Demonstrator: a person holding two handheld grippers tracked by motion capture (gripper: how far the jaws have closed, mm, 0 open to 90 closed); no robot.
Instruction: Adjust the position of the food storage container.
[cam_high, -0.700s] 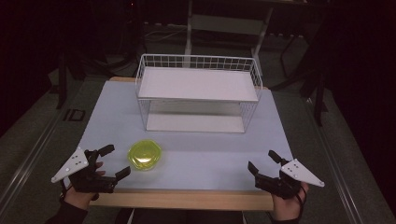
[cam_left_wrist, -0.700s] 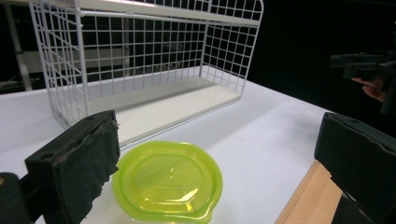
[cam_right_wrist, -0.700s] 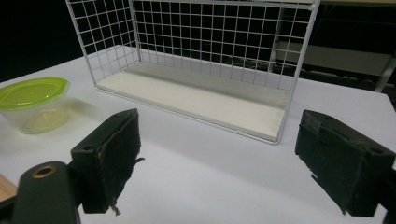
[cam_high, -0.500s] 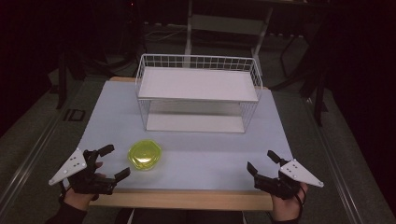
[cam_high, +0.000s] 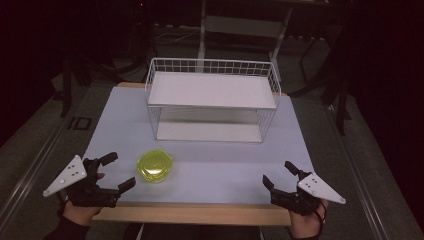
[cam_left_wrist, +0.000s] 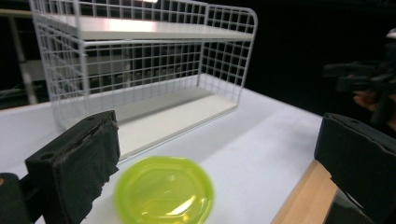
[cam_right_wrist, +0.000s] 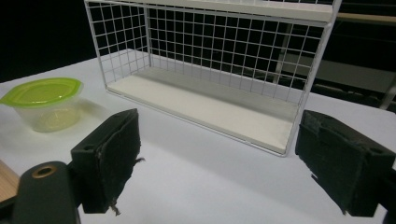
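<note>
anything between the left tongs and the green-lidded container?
Nothing. In the high view the left tongs stand open beside the container, with bare white table between them; the left gripper view shows the same.

Black "ID"-like mark on the floor (cam_high: 80, 123) left of the table, no other legible text

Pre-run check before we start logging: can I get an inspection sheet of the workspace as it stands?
Surface: white table top, wooden front edge, bare apart from the items below.
Job's things: white wire rack with two shelves, both bare; lidded green container upright in front of it, nearer the left side.
Clutter: nothing seen.
Grippers: left gripper open beside the container, not touching; right gripper open, holding nothing.
Cables: nothing seen.
Surroundings: dark; stands and frames behind the table.
</note>
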